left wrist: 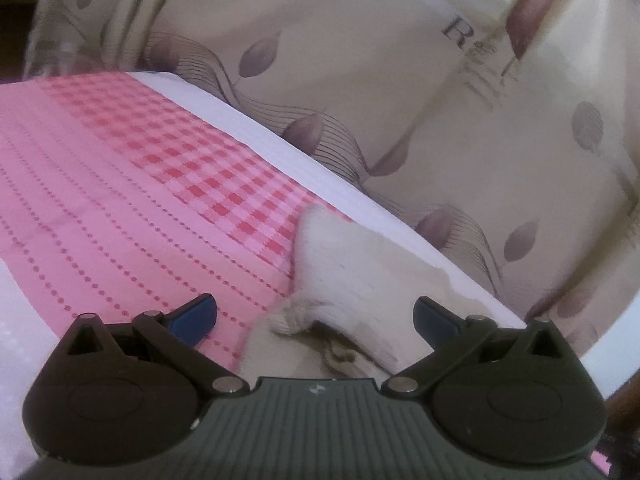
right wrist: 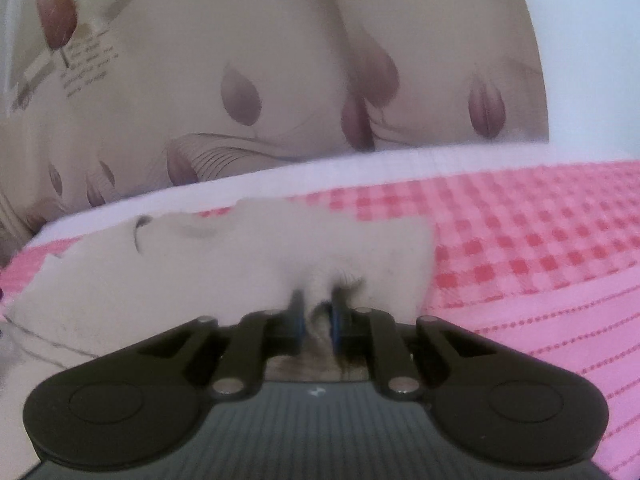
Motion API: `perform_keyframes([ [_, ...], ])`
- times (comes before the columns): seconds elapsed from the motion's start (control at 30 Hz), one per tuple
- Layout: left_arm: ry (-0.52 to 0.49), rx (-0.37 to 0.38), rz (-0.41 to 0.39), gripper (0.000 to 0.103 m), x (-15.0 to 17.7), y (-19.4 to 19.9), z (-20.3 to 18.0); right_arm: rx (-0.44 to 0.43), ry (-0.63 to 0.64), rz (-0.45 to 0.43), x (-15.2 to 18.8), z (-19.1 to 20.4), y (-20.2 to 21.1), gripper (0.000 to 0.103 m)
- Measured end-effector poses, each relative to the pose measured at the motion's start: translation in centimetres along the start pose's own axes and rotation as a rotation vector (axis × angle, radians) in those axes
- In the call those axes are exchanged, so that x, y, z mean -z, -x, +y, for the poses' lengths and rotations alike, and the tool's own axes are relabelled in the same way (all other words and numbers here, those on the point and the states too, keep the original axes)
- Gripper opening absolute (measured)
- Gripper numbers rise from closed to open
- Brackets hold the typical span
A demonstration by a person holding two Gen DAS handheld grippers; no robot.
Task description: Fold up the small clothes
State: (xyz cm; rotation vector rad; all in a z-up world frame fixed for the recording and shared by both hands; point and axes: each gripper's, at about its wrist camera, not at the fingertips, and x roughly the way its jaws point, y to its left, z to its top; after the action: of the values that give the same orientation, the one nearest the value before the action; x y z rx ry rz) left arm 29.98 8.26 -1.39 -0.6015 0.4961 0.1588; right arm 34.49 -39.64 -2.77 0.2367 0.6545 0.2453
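We find the left tool (left wrist: 315,322) with its blue-tipped jaws spread wide, nothing between them. It hangs just above the small cream garment (left wrist: 348,276), which lies on the pink cloth (left wrist: 120,184) close to that cloth's white border (left wrist: 320,168). In the right wrist view the right tool (right wrist: 316,316) has its jaws drawn close together on a bunched fold of the same garment (right wrist: 224,256); the fabric rises in front of the fingertips and is blurred there.

Edges: the garment lies on the checked band of the pink cloth, with one corner against the white border. Beyond the border stands a beige curtain (left wrist: 360,80) printed with mauve leaves and thin curved lines. The dotted-stripe part of the pink cloth spreads bare to the left of the left tool and to the right of the right tool.

Writing: on the curtain we read a large capital "R" (left wrist: 456,34) in the left wrist view; the letters after it are smeared. Small script lines (right wrist: 86,66) on the curtain in the right wrist view are too blurred to read.
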Motion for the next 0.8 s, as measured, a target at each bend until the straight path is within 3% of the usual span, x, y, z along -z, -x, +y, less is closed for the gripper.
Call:
perform_keyframes([
  [0.1,-0.008,-0.015,-0.001,0.103,-0.1,0.0,0.0,-0.061,-0.127,0.001,0.1,-2.1,1.0,0.014],
  [0.13,-0.014,-0.006,0.008,0.103,-0.2,0.0,0.0,-0.059,-0.176,-0.014,0.2,-2.4,2.1,0.019],
  [0.2,-0.030,0.059,0.066,0.103,-0.6,0.1,0.1,-0.077,-0.256,-0.087,1.2,-3.0,5.7,0.022],
  [0.27,-0.057,0.138,0.163,0.102,-0.9,1.1,0.0,-0.123,-0.245,-0.113,2.8,-2.9,9.7,0.025],
  [0.37,-0.117,0.244,0.224,0.103,-0.3,4.7,0.2,-0.155,-0.141,-0.096,6.4,-2.0,15.9,0.044],
  [0.43,-0.178,0.270,0.262,0.103,0.3,7.2,0.3,-0.166,-0.100,-0.077,9.3,-1.5,19.6,0.063],
  [0.57,-0.255,0.250,0.256,0.103,1.8,11.7,1.4,-0.128,-0.077,-0.042,14.4,-1.0,24.3,0.064],
  [0.8,-0.314,0.209,0.301,0.102,3.3,16.3,3.7,-0.052,-0.051,-0.011,18.9,0.3,26.2,0.064],
])
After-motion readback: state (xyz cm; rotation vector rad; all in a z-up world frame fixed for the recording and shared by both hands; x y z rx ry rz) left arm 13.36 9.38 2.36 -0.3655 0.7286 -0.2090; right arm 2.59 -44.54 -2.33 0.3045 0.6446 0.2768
